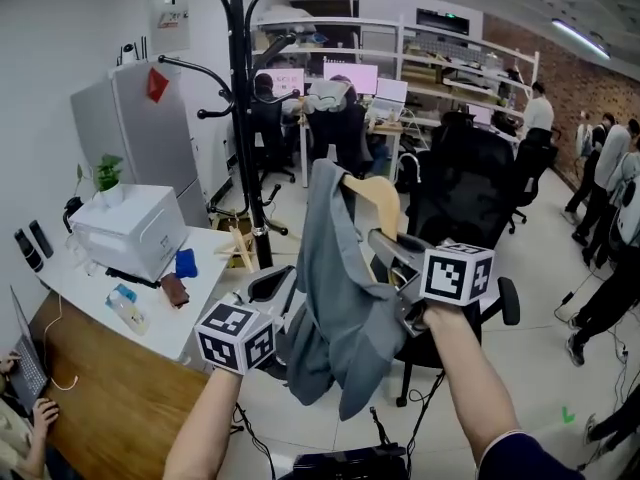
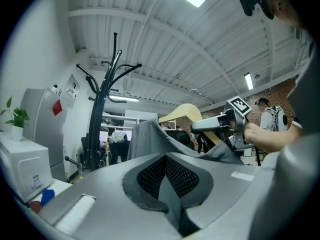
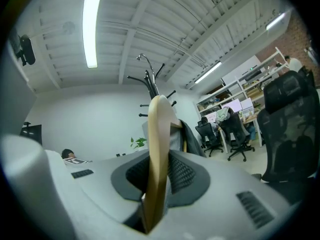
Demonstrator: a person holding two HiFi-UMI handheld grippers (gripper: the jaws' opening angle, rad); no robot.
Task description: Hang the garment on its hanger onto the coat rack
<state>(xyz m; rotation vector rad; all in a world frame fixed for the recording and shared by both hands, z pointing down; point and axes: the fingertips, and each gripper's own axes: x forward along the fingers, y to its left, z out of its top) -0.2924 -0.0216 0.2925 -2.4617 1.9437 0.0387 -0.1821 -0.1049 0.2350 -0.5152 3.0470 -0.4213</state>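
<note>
Near left, a wooden desk (image 1: 110, 408), then a white table (image 1: 180, 330) with a boxy white machine (image 1: 128, 230) on top. Farther back, against the left wall, a grey fridge (image 1: 150, 133). Right of the fridge, the black coat rack (image 1: 240, 88), upright, far from the camera and well apart from the garment. Nearer, left of centre, the left gripper (image 1: 283, 286), pointing level, jaws closed down on a fold at the left edge of the grey garment (image 1: 345, 308). Cloth pinched thin between the pads (image 2: 150, 176) and running out past the tips toward the right. Draped over a pale wooden hanger (image 1: 378, 200) and held in the air between the two grippers, nearer than the rack and to its right, touching none of its hooks. Just right of the hanging cloth, the right gripper (image 1: 388, 246), also level, jaws clamped narrowly on one arm of the hanger. Wood standing on edge between the pads and sticking out beyond the fingertips, with grey cloth hanging off it just past them. Behind and to the right, a black office chair (image 1: 470, 183). At the far right edge, several people (image 1: 605, 158) on their feet.
</note>
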